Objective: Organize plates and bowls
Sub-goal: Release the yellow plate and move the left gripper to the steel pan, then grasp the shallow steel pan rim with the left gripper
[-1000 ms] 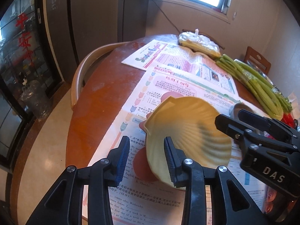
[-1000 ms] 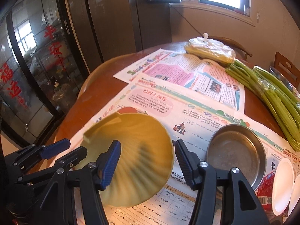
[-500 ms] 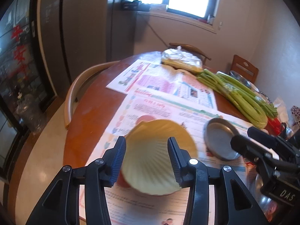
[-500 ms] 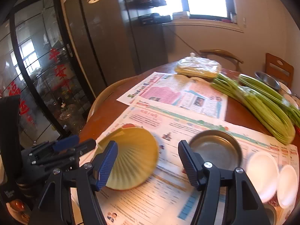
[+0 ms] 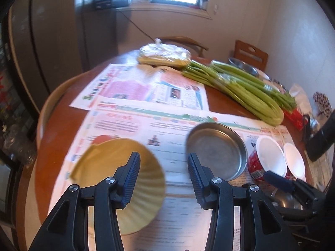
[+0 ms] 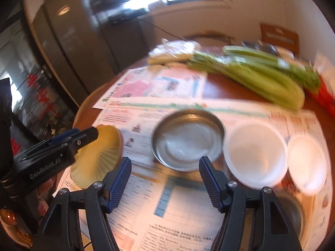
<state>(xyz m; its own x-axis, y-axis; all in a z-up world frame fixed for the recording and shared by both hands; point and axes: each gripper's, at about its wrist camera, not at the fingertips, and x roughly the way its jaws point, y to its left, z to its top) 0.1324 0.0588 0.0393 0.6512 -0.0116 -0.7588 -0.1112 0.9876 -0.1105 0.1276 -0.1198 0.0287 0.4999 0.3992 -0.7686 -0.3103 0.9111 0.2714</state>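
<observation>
Both wrist views (2) look forward across 1 table.

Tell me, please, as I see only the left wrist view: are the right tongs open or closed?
Observer: Open; the right tongs hold nothing.
Operator: What lies in front of them?
Observer: The metal bowl, just beyond their fingertips in the right wrist view.
Operator: And how do my own tongs look from there?
Observer: The left tongs overlap the far rim of the yellow plate; whether they touch it, I cannot tell.
</observation>
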